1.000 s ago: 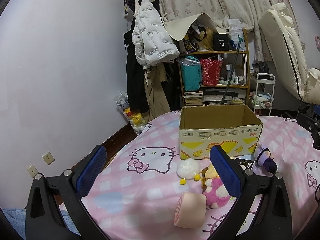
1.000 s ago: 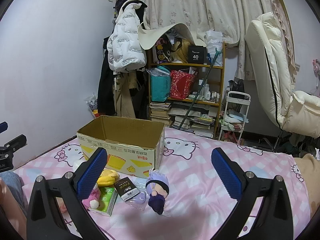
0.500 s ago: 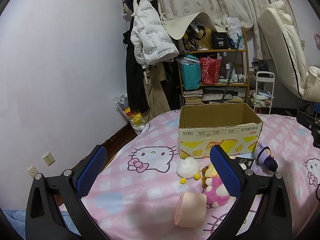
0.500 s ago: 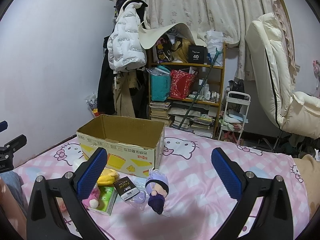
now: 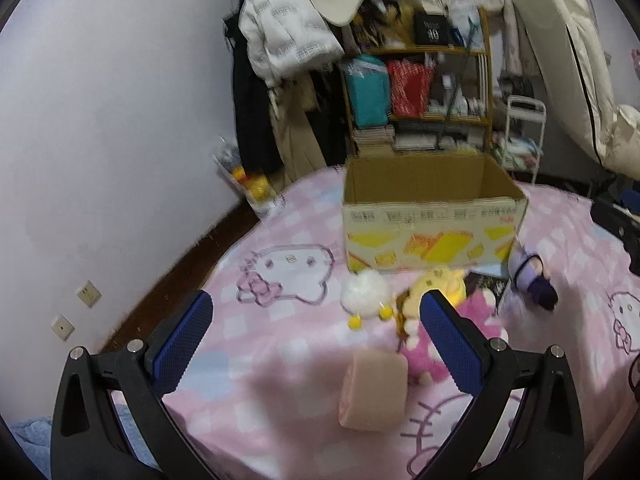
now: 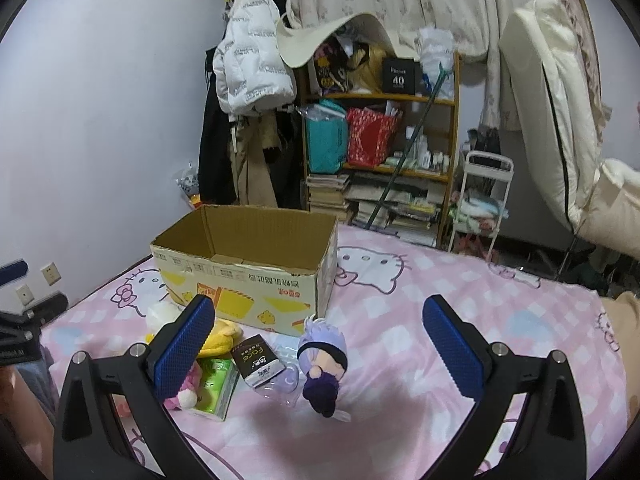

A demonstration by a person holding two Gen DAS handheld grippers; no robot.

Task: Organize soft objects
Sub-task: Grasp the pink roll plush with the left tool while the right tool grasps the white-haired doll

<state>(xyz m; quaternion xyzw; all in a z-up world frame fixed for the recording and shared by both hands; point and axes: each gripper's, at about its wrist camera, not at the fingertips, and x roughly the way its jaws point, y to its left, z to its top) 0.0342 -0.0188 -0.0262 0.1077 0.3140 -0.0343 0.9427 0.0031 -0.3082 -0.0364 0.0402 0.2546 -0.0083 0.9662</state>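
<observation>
An open cardboard box [image 5: 432, 220] [image 6: 248, 276] stands on the pink Hello Kitty bedspread [image 5: 288, 344]. In front of it lie soft toys: a white pompom plush [image 5: 366, 292], a yellow plush [image 5: 438, 284], a pink plush [image 5: 424, 356], a peach roll cushion [image 5: 374, 392] and a purple-haired doll [image 5: 532, 280] [image 6: 324, 364]. My left gripper [image 5: 316, 336] is open and empty above the near toys. My right gripper [image 6: 320, 340] is open and empty, hovering over the doll.
A green tissue pack [image 6: 216, 384] and a dark packet [image 6: 256, 362] lie by the toys. Beyond the bed stand a cluttered shelf [image 6: 384, 152], hanging coats [image 6: 248, 64], a white cart [image 6: 480, 204] and a cream chair [image 6: 560, 128].
Both grippers have tilted down and moved closer to the bed and toys. The left view is blurred by motion. Both stay open.
</observation>
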